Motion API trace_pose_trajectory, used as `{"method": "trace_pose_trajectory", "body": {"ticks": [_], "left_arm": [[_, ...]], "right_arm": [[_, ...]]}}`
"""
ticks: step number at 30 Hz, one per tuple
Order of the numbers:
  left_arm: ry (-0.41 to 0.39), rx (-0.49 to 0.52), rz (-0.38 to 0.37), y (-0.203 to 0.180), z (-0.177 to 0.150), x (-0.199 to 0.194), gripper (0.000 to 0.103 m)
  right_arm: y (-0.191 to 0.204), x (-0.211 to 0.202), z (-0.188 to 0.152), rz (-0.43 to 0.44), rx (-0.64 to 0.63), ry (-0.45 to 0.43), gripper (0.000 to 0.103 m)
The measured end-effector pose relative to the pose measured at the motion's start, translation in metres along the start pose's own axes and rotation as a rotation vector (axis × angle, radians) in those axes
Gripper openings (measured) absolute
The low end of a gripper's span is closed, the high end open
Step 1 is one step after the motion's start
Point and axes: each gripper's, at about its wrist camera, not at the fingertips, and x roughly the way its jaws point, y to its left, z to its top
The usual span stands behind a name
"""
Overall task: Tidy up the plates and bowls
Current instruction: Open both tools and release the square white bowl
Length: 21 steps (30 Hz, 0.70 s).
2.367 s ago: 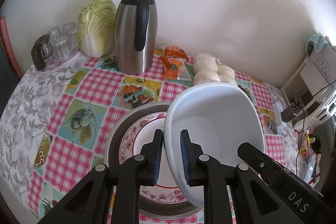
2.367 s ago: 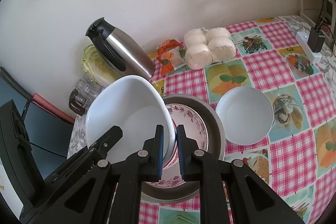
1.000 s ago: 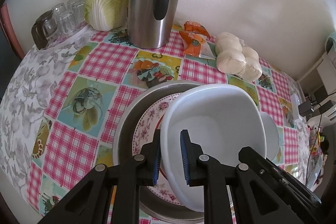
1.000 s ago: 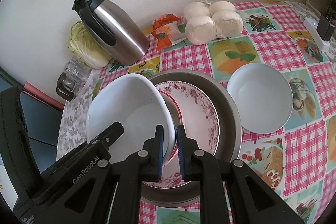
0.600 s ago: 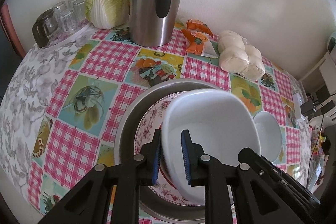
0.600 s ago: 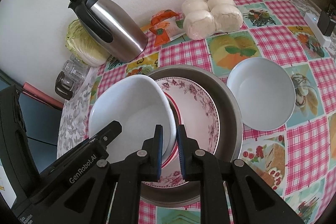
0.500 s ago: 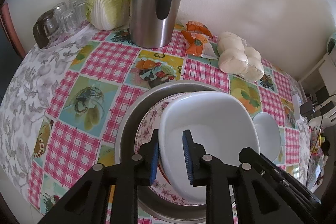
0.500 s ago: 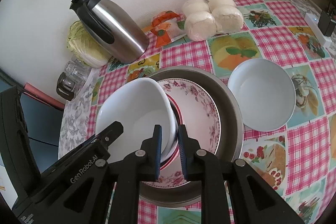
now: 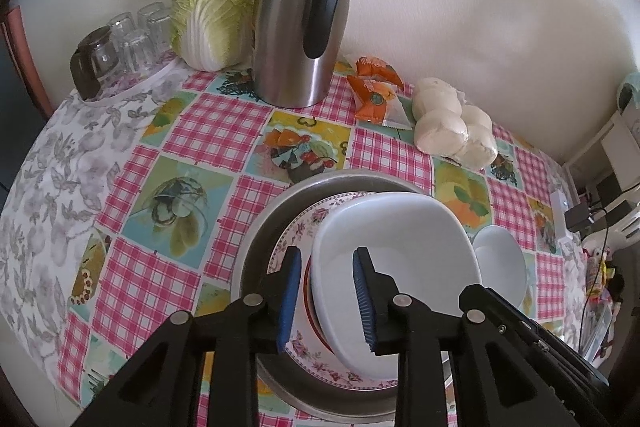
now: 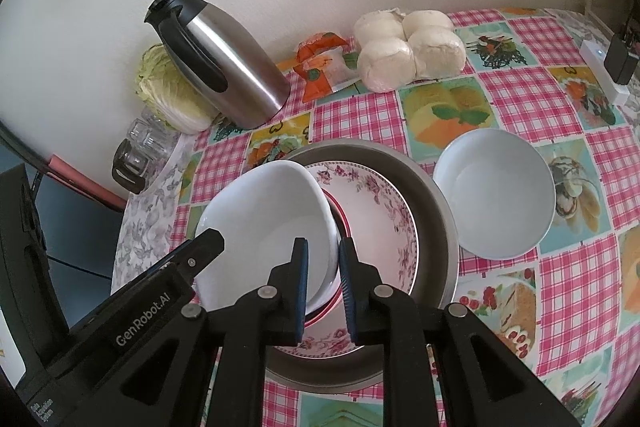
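Bowl set on the floral plate, both grippers at its rim

Bowl placement is the matter here: a large white bowl [image 9: 394, 259] sits on a floral-rimmed plate [image 10: 376, 211], which itself lies inside a wide metal basin [image 10: 436, 211] on the checked desk [image 9: 208, 123]. The bowl leans a little, its near edge resting on the plate and its far edge raised.

The left gripper [image 9: 326, 301] straddles the bowl's left rim. Its jaws are opening; the rim stands between the blue pads [image 9: 291, 295] with a clear gap on both sides, so nothing is pinched. The right gripper [image 10: 323, 285] straddles the opposite rim. Its jaws stand narrow, and the bowl's edge runs between them; a slim gap shows on the outer side, and whether the inner pad touches the wall I cannot tell for sure, though no firm pinch is visible.

A smaller white bowl [image 10: 494, 193] rests on the desk just beside the basin, apart from the stack. Near the wall stand a steel thermos jug [image 9: 300, 11], a head of cabbage [image 9: 212, 15] just beside it, and a cluster of upturned glasses [image 9: 120, 43] on a floral cloth. An orange snack packet [image 9: 374, 93] and a bag of white buns [image 9: 452, 121] lie beyond the basin.
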Motion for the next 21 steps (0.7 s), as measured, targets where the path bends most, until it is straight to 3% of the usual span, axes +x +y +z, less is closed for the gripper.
{"method": "trace_pose_trajectory", "body": {"ticks": [5,16,21], "left_arm": [[-0.005,-0.006,0.002,0.002,0.002,-0.003,0.033],[-0.051,-0.020,0.042,0.009,0.004,-0.020,0.064],[-0.053,-0.031,0.087,0.015,0.005,-0.020,0.079]], "right_arm": [[0.001,-0.003,0.001,0.009,-0.003,-0.004,0.018],[0.007,-0.025,0.004,-0.022,-0.038,-0.078,0.019],[0.006,-0.028,0.006,-0.076,-0.058,-0.095,0.044]]}}
